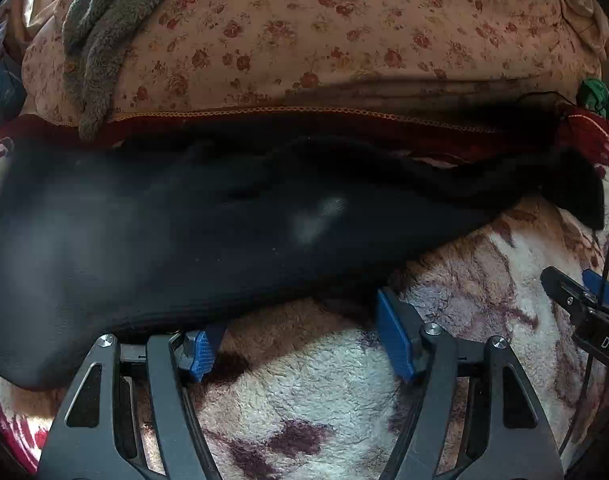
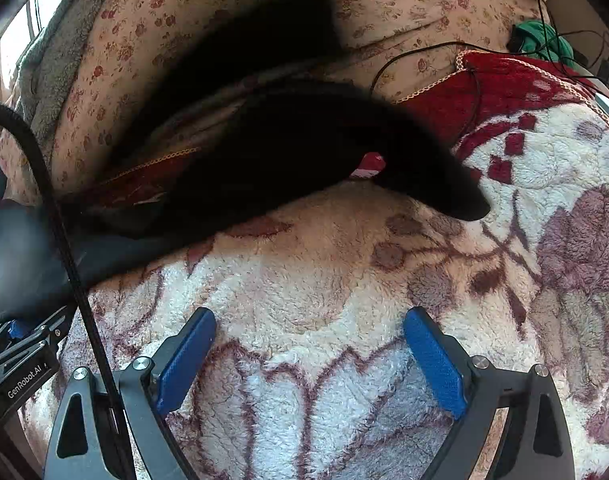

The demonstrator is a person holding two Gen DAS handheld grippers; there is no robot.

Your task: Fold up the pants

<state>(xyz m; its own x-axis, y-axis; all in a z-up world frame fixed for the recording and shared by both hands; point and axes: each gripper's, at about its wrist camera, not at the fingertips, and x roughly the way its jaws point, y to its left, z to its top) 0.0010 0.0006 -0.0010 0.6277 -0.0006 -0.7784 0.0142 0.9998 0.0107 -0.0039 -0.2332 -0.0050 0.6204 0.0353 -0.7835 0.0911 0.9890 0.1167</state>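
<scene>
Matt black cloth pants (image 1: 224, 224) lie on a fuzzy, plush blanket (image 2: 304, 280) beside printed cotton bedding (image 1: 324, 32).

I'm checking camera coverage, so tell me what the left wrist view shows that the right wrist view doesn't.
Only the left wrist view shows the wide end of the black pants draped over the left gripper, jaws open, and the grey towel's folds.

Only the right wrist view shows the right gripper, jaws open over the fleece blanket, holding nothing, the pants' narrow tip, and a black cable.

Both show the pants, blanket, flowered quilt and green cloth.
</scene>
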